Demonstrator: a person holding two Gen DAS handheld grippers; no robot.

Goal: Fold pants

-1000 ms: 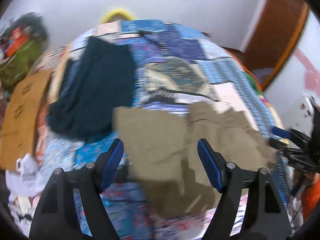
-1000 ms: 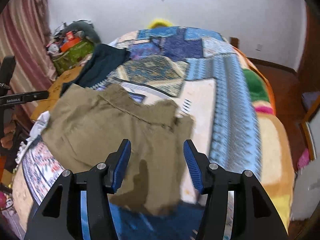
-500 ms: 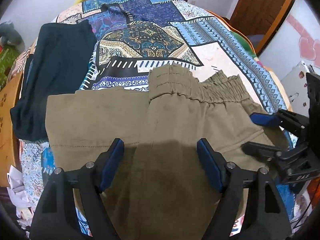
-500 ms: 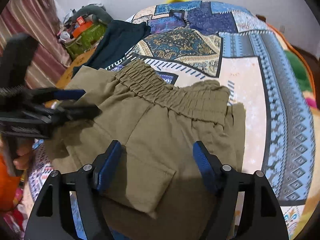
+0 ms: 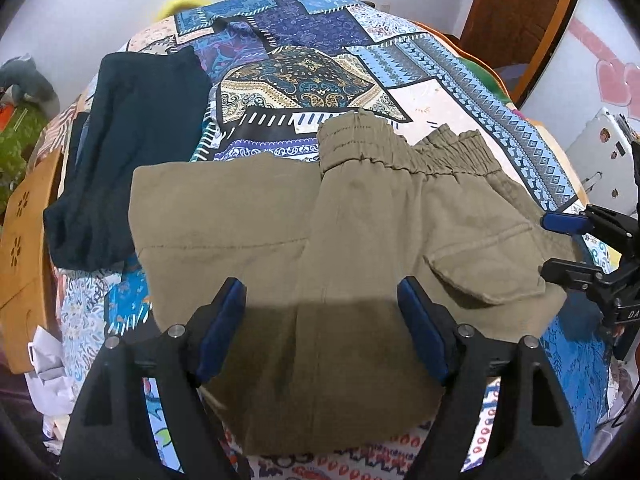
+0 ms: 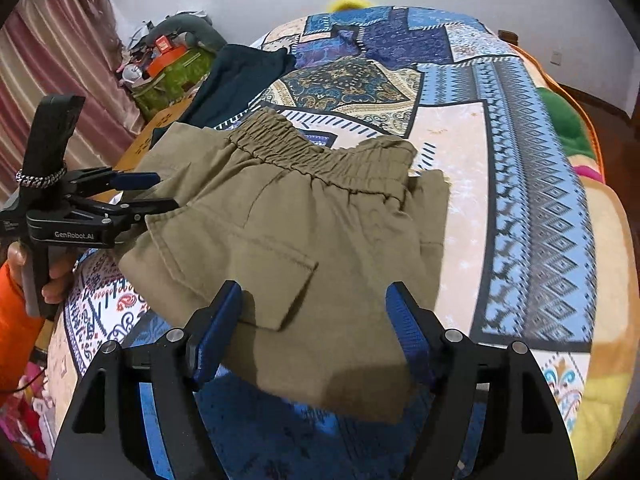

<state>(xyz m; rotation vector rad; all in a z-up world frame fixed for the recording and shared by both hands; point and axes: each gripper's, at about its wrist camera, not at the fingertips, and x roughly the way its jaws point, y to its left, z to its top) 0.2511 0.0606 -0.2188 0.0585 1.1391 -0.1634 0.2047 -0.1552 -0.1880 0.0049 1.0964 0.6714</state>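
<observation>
A: Status? The olive cotton pants (image 5: 320,248) lie folded on the patchwork bed cover (image 6: 520,184), beneath both pairs of fingers.

B: Left gripper (image 5: 320,320) opening wide, right gripper (image 6: 312,320) wide, both empty. Pinch the near hem evenly before folding.

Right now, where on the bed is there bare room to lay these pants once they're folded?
Free: the bedspread right of the olive pants, out to the blue diamond border, and the patterned stretch beyond the waistband. Crowded: the left side, where the dark garment lies beside the pants.
</observation>
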